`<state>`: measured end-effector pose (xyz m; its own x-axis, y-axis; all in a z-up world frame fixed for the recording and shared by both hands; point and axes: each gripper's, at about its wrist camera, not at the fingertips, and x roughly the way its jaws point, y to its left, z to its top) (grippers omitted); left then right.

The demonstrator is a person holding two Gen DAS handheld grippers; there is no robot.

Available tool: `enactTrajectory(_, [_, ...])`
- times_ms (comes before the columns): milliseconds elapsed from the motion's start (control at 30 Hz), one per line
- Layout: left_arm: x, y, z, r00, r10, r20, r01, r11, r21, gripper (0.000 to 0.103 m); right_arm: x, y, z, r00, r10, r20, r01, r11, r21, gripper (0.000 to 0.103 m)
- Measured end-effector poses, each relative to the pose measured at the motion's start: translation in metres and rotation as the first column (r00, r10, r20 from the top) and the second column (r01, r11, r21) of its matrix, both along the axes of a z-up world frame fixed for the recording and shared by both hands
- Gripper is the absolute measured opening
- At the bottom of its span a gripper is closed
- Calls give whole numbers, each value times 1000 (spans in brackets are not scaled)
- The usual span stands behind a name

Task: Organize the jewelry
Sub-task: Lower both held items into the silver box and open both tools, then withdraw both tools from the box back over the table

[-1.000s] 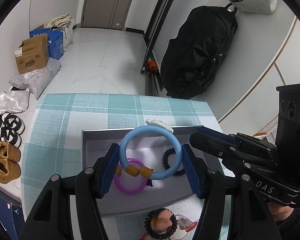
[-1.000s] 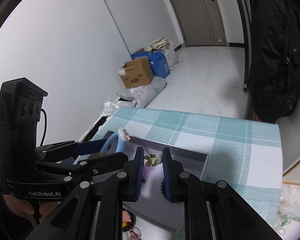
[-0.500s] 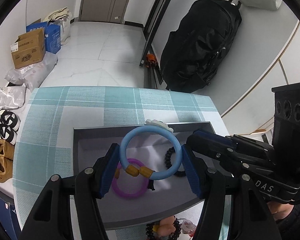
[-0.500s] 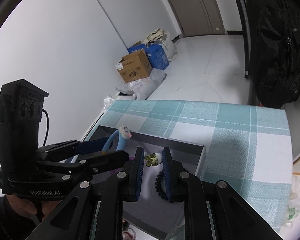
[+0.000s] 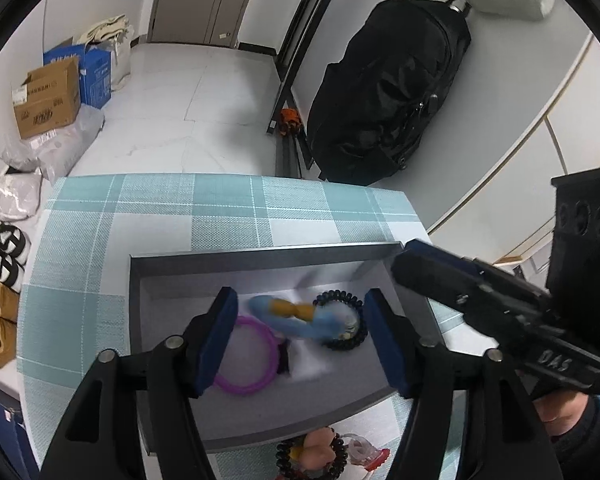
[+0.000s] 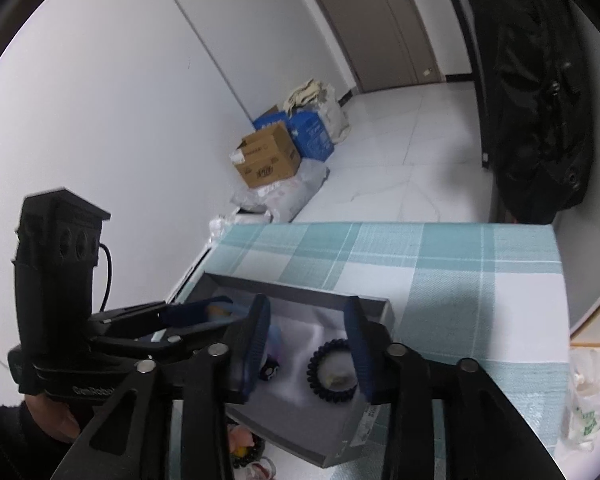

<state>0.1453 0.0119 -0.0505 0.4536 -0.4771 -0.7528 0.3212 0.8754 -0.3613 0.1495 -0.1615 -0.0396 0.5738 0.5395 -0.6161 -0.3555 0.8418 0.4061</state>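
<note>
A grey jewelry box (image 5: 260,256) sits on the teal plaid cloth; it also shows in the right wrist view (image 6: 374,306). Inside lie a purple ring bracelet (image 5: 246,356), a blurred light-blue bangle (image 5: 300,318) with orange beads, and a black coil hair tie (image 5: 342,320), which also shows in the right wrist view (image 6: 332,372). My left gripper (image 5: 300,336) is open above the box and empty. My right gripper (image 6: 308,344) is open over the box, around the hair tie's space, holding nothing. A small pale item lies inside the hair tie.
A black bead bracelet with a pink charm (image 5: 312,452) lies on the cloth before the box's near wall. A plastic bag (image 6: 588,408) sits at the table's right. A black backpack (image 5: 384,92) and cardboard boxes (image 5: 48,96) stand on the floor beyond.
My left gripper let go of the blue bangle, which dropped into the box. My right gripper opened and released its small flower piece. Both grippers stay over the box.
</note>
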Motion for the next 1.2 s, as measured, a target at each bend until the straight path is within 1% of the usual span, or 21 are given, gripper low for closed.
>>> enactTrajectory(167, [-8,-1,5,999,7,40,-7,1000,16,64,-6,-10,3,999,-37,9,37,999,11,52])
enactTrajectory(267, [-14,0,6,999,13,50,-15,999,38,65,-12,-12,5,999,-46,16,46,999,13,60])
enactTrajectory(333, [-18,1,5,998,18,53,-21,999,49,65,-16,-10,7,999,-44,28,44,999,13,67])
enactTrajectory(567, [-39,9,12,994,46,100,-54,995,84,65,-33,-9,10,998,-43,50,43,999,14,75])
enactTrajectory(800, [-62,14,16,991,61,122,-73,992,100,66,-52,-10,12,996,-44,72,44,999,-1,83])
enactTrajectory(900, [-72,14,14,991,58,119,-72,991,115,67,-59,-12,14,996,-48,80,49,999,-3,86])
enactTrajectory(1000, [-82,14,11,993,52,109,-66,990,125,72,-68,-12,16,995,-47,89,48,999,-7,88])
enactTrajectory(1133, [-96,11,7,995,38,96,-51,990,133,73,-76,-11,16,995,-47,92,48,999,-17,91])
enactTrajectory(1200, [-102,8,4,997,26,77,-38,988,153,73,-80,-13,14,995,-53,86,55,998,-21,93])
